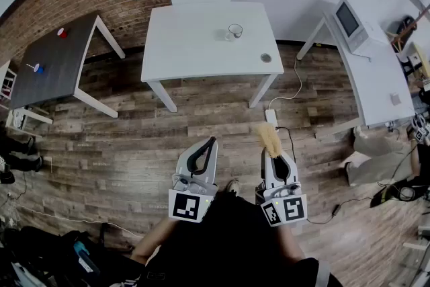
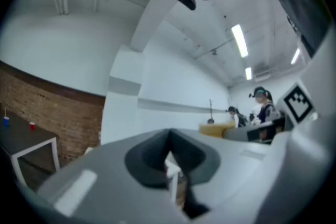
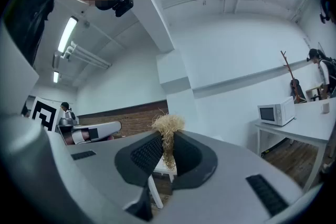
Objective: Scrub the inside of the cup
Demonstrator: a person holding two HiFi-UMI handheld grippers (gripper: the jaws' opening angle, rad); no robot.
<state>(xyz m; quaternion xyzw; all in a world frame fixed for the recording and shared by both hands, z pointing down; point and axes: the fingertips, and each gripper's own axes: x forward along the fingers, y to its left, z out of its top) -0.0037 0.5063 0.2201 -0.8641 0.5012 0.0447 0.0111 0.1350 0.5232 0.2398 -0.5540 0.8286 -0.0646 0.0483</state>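
A clear glass cup (image 1: 234, 31) stands on the white table (image 1: 195, 50) far ahead of me. I hold both grippers low, close to my body, over the wooden floor. My right gripper (image 1: 274, 152) is shut on a straw-coloured fibre scrubber (image 1: 269, 138), whose tuft sticks out past the jaw tips; in the right gripper view the scrubber (image 3: 167, 128) is pinched between the dark pads. My left gripper (image 1: 210, 142) is shut with nothing in it; its jaws (image 2: 169, 152) meet in the left gripper view.
A small round dark item (image 1: 266, 58) lies on the white table's right part. A dark table (image 1: 50, 64) with small red and blue things stands at left. A white desk (image 1: 376, 77) with a microwave (image 1: 352, 23) is at right. Cables and a power strip (image 1: 271, 117) lie on the floor.
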